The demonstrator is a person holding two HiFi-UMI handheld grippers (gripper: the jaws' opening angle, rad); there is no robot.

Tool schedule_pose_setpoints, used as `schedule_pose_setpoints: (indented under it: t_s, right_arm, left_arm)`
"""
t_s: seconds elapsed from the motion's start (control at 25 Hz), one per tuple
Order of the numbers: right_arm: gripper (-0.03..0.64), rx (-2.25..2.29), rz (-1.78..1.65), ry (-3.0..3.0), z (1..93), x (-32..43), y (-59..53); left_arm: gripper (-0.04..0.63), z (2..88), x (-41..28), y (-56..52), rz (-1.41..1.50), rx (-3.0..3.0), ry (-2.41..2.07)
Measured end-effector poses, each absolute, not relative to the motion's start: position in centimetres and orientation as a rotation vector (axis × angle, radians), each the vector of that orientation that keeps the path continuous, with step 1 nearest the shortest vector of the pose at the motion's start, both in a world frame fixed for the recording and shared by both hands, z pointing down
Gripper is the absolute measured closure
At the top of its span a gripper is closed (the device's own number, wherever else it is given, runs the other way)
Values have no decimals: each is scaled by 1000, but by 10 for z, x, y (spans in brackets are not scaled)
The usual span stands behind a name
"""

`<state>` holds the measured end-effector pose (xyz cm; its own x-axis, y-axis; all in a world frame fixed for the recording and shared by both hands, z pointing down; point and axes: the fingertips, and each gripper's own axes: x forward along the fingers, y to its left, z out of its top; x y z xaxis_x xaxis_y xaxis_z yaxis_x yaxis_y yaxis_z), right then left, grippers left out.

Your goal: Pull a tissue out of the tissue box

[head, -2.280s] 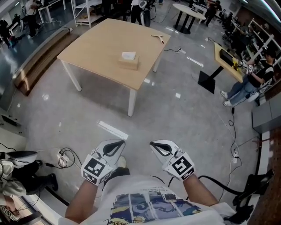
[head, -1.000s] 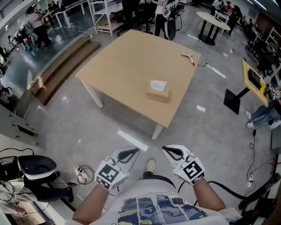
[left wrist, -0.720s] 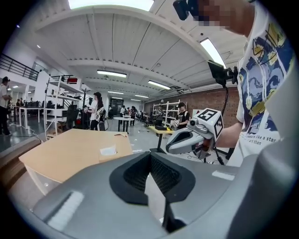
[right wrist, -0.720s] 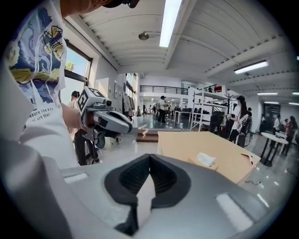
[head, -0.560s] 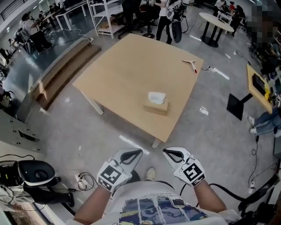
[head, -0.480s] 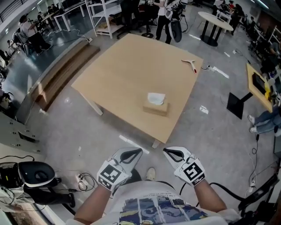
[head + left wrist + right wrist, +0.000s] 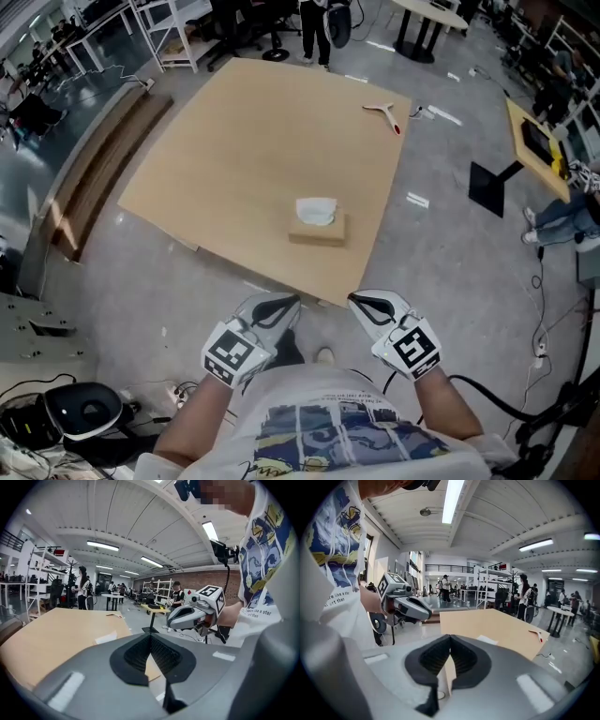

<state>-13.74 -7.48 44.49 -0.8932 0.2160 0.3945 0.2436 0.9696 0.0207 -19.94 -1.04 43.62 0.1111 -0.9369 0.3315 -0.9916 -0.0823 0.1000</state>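
A tan tissue box (image 7: 317, 228) with a white tissue (image 7: 315, 210) sticking up from its top stands near the close edge of a large wooden table (image 7: 234, 141). Both grippers are held low in front of the person's body, short of the table. My left gripper (image 7: 281, 303) is shut with nothing in it, its jaws meeting at the tip (image 7: 150, 636). My right gripper (image 7: 357, 300) is also shut and empty (image 7: 450, 636). Each gripper view shows the other gripper beside it and the tabletop ahead.
A white and red tool (image 7: 382, 112) lies at the table's far right corner. People stand beyond the table (image 7: 314, 19). A black stand base (image 7: 490, 183) and cables are on the floor at the right. Long wooden boards (image 7: 94, 178) lie at the left.
The person has come closer to the table, so the tissue box now lies nearer the grippers. Both grippers stayed shut and side by side.
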Motion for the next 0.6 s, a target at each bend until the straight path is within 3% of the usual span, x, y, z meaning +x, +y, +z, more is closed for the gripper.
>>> schedule_pose_setpoints:
  t_s: [0.6]
  right_arm:
    - [614,110,17,-2708,424,-211,-144]
  left_arm:
    - [592,459,-338,-116,369,2261,-1608]
